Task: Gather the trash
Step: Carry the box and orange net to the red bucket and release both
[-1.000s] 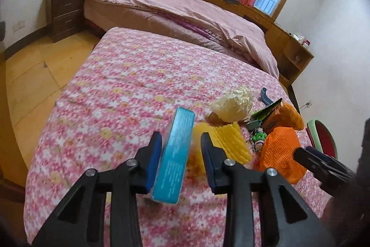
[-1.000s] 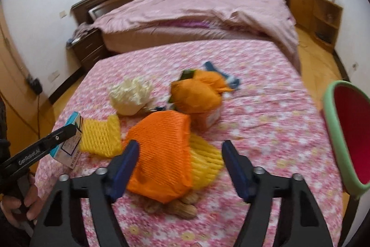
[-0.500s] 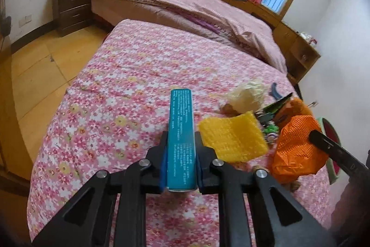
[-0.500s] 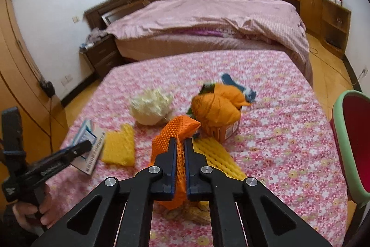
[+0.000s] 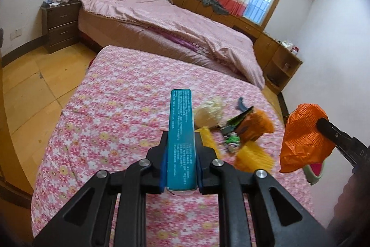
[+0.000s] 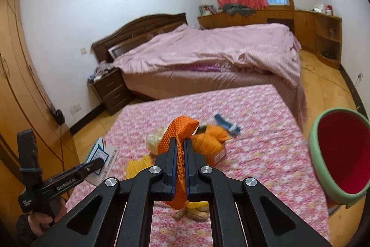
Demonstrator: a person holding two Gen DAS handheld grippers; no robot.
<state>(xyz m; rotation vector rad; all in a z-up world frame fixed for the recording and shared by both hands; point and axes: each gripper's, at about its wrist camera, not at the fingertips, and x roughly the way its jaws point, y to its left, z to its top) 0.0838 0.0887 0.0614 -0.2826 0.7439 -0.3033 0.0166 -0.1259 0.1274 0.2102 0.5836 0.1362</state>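
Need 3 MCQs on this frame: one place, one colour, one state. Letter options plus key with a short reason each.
1. Where is the red bin with the green rim?
A. at the right edge of the floral table
B. on the bed
C. on the nightstand

2. What colour is the foam net in the right gripper?
A. yellow
B. orange
C. white

3. What state is the left gripper in?
A. open, empty
B. shut, empty
C. shut on the teal box

Key: 1 A, the bin's rim sits off the table's right side. 2 B, orange mesh shows between the fingers. 3 C, both fingers press the box's sides.
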